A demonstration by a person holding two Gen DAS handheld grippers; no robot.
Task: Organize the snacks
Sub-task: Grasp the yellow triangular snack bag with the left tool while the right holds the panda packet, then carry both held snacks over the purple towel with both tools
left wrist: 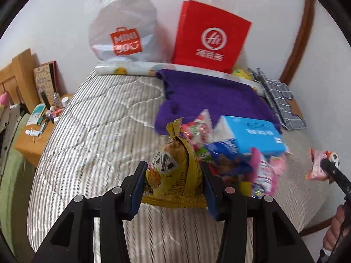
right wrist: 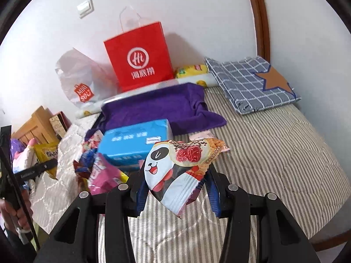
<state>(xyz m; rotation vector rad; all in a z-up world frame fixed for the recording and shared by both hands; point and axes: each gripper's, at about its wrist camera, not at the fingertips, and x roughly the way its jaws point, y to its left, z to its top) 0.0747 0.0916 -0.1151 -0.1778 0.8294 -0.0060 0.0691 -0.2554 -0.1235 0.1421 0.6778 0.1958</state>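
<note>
centrally, a yellow snack packet [left wrist: 173, 171] sits upright between the jaws of the left gripper [left wrist: 174, 186], both pads pressing its sides, raised above the striped bedcover [left wrist: 92, 131]. a panda-print snack packet [right wrist: 175, 171] is clamped likewise in the right gripper [right wrist: 177, 194], tilted, clear of the bed. behind both lies a heap of mixed snack packets [left wrist: 252, 166] beside a blue tissue pack [right wrist: 136, 142], which rests against a purple towel [right wrist: 158, 107]. farther back, a red paper bag [right wrist: 138, 57] and a white plastic bag [left wrist: 122, 26] stand against the wall; a blue checked cloth [right wrist: 248, 81] lies folded to the right.
</note>
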